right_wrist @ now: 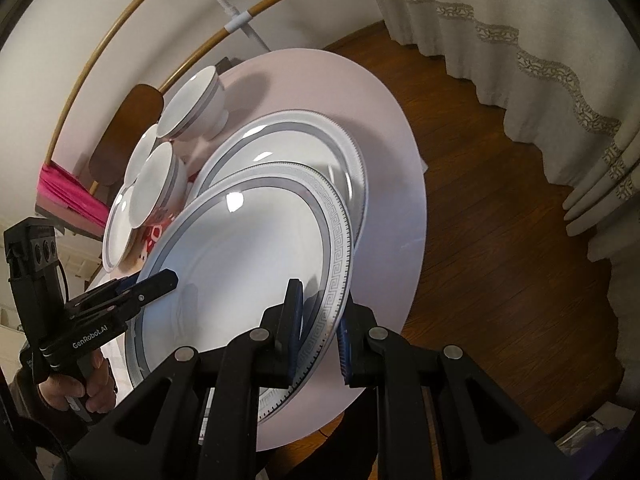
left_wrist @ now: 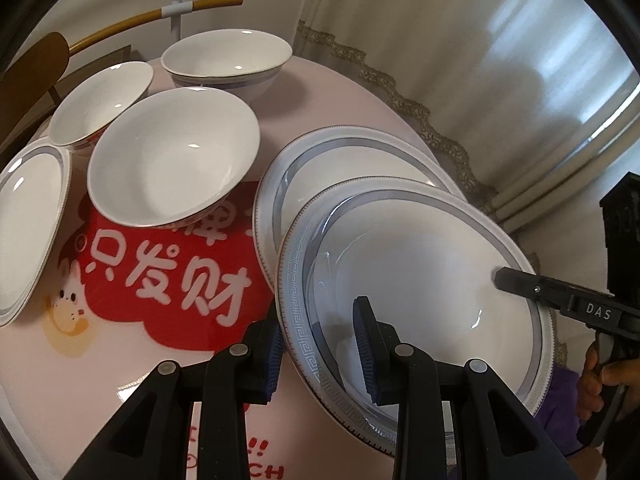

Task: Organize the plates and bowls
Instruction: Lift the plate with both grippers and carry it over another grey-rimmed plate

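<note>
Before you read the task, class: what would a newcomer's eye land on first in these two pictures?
A large plate with a grey key-pattern rim, clamped at opposite edges by the left gripper and right gripper, partly overlapping a second plate. Left of them, red lettering on the tablecloth, with white bowls behind it.

Left gripper (left_wrist: 320, 344) clamps the near rim of a large white plate (left_wrist: 420, 280) with a grey key-pattern border; one blue pad sits under the rim, the other on top. Right gripper (left_wrist: 504, 280) reaches in from the right, its tip on the plate's far-right rim, a hand (left_wrist: 596, 376) on its grip. The held plate overlaps a second matching plate (left_wrist: 320, 160) lying behind it. Left of these: a wide bowl (left_wrist: 172, 156), a smaller bowl (left_wrist: 100, 100) behind it, a footed bowl (left_wrist: 228, 60) furthest back. Another plate (left_wrist: 28, 220) at the left edge. Round table (left_wrist: 340, 92), pale cloth with red print (left_wrist: 160, 280). Curtain (left_wrist: 440, 40) behind.
</note>
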Demonstrator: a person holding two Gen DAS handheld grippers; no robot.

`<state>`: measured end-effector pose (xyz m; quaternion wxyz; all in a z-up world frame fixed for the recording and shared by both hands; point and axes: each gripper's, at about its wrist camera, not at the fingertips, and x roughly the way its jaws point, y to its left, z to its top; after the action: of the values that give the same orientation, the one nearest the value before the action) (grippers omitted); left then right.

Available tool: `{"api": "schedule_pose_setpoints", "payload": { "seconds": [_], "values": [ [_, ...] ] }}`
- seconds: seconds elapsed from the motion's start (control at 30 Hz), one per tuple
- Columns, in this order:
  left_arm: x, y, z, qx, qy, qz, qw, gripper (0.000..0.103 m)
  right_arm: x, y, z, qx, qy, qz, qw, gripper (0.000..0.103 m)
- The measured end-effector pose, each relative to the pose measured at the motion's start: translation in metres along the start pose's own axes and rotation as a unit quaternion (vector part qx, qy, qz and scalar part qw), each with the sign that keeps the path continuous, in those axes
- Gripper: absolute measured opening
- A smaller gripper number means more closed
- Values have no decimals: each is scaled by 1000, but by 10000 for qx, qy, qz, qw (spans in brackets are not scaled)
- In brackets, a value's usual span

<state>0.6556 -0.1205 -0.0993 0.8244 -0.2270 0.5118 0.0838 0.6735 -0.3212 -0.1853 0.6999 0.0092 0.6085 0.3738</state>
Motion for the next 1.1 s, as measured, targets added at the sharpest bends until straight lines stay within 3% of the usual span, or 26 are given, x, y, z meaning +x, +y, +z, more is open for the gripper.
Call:
{"api": "schedule_pose_setpoints", "payload": {
  "seconds": [0.4, 1.1],
  "values": [
    [28, -6, 15, 93, 91, 0, 9999, 28, 5, -14, 10, 185, -49, -152, 9997, 16],
    [38, -4, 24, 88, -83, 120, 9999, 28, 23, -14, 28, 405, -299, -363, 9981, 20]
  ]
}}
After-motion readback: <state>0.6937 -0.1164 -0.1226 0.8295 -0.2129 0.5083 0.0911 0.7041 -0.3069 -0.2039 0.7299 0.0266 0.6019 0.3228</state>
